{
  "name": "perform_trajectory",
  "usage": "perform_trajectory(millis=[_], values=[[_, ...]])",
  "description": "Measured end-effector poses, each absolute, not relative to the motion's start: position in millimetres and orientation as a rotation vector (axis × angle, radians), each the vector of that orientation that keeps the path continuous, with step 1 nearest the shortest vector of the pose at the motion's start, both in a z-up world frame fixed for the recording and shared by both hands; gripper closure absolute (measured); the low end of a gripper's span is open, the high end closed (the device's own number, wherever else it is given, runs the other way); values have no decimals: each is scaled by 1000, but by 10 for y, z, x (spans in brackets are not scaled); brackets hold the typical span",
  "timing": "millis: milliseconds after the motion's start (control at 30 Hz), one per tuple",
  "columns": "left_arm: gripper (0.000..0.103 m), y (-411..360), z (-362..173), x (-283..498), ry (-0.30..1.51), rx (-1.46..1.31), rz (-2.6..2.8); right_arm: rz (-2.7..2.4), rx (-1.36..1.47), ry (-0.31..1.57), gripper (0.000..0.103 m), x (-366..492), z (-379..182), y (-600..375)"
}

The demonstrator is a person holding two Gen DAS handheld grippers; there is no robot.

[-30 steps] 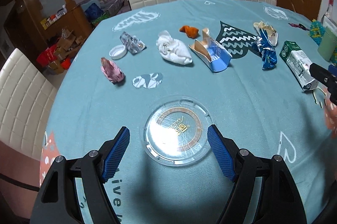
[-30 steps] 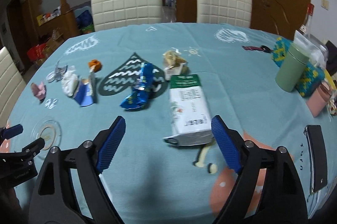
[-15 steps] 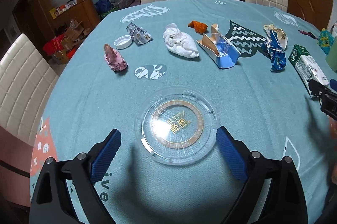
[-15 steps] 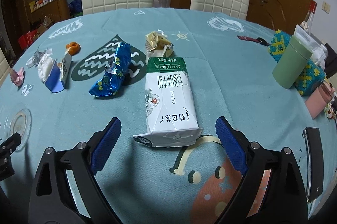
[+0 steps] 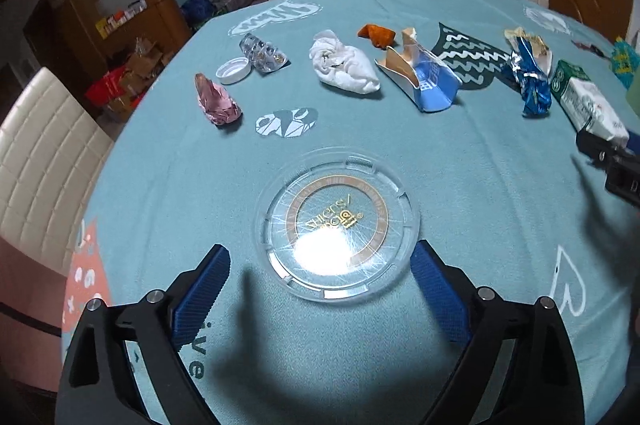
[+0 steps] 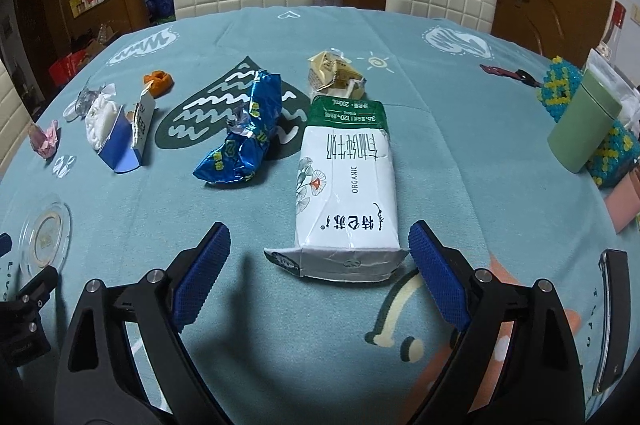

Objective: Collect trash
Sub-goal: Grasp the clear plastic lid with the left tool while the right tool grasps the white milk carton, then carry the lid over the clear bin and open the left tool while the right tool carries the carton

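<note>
Risk of open right tongs (image 6: 319, 257) crushing the flattened milk carton (image 6: 346, 201) just ahead; open left tongs (image 5: 319, 277) skidding off the flat clear lid (image 5: 338, 229).

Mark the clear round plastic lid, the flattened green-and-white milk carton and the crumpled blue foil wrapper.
Clear round plastic lid (image 5: 338, 231): left wrist view, printed centre.
Flattened green-and-white milk carton (image 6: 346, 181): right wrist view, white front panel.
Crumpled blue foil wrapper (image 6: 244, 139): right wrist view, middle fold.

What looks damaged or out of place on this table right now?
The milk carton lies flat and squashed, its bottom end splayed open between the right gripper fingers. The blue box is torn open. Crumpled wrappers lie scattered on the tablecloth.
</note>
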State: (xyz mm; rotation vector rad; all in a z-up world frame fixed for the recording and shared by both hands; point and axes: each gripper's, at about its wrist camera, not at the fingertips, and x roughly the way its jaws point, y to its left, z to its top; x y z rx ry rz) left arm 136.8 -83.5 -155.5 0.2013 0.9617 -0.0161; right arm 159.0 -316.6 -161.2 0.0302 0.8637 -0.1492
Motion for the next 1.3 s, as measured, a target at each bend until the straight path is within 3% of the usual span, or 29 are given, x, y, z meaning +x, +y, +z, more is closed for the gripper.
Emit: perform_trajectory(millis=[333,567,1300], values=[[11,-742,-1610,1601,999,88,-83,-131,60,893,35,1713,-1674,-3129],[18,-762,-1582,1506,967,108,-100,-104,66,895,48,1696,-1638,-3064],[18,-360,-1100,1179,823,96,-62,-33,-49,750,49,1276,-1026,-2267]])
